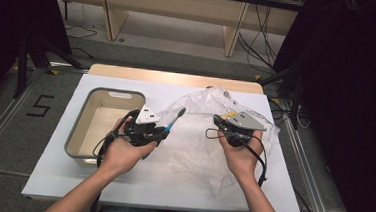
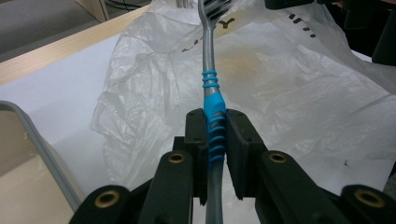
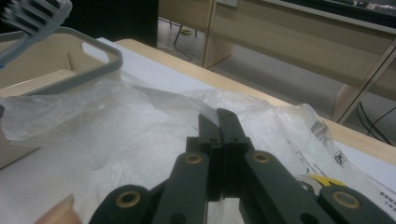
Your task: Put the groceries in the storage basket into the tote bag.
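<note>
left tongs (image 2: 215, 140) clamp toothbrush (image 2: 212, 98) by handle | right tongs (image 3: 219, 126) closed on plastic bag (image 3: 140, 126) | risk: long brush pivots, snags bag, misses bin (image 1: 82, 123)

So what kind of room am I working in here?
Probably a lab or recording workspace, not a home: a white table on a taped, marked floor, loose cables trailing under a plain wooden bench, and dark stands at the sides.

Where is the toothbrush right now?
In the high view the toothbrush sits left of centre, clamped in the left gripper, its head over the plastic bag, just right of the bin.
</note>
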{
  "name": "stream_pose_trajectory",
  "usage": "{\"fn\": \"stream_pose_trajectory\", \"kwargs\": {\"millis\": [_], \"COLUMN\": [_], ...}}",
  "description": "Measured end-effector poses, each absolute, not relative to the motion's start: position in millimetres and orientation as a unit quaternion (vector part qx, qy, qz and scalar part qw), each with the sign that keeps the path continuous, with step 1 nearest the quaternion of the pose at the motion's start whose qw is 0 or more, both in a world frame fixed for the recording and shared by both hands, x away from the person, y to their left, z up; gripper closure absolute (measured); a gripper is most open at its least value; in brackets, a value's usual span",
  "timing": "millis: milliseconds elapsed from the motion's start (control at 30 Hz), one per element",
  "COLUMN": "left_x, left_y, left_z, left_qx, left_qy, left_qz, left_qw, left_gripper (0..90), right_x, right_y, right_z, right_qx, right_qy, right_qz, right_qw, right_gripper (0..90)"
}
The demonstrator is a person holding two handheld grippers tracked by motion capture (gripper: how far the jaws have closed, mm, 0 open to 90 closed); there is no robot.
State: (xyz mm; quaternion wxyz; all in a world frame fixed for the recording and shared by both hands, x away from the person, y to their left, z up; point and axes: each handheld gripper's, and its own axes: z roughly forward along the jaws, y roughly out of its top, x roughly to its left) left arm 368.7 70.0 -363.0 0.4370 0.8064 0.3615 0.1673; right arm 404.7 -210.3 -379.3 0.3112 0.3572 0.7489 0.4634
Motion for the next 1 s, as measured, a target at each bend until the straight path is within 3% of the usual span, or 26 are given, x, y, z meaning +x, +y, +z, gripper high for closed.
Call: {"fn": "stream_pose_trajectory", "kwargs": {"millis": [1000], "left_x": [377.4], "left_y": [26.7], "left_z": [-387.1], "left_qx": [0.835], "left_qy": [0.347], "left_qz": [0.147], "left_qw": [0.401], "left_gripper": [79.1], "right_x": [403.4], "right_y": [-209.4], "right_z": [-377.3], "right_qx": [0.355], "right_qy": [0.749], "right_qz": [0.468], "right_qw": [0.309], "right_gripper": [90.0]}}
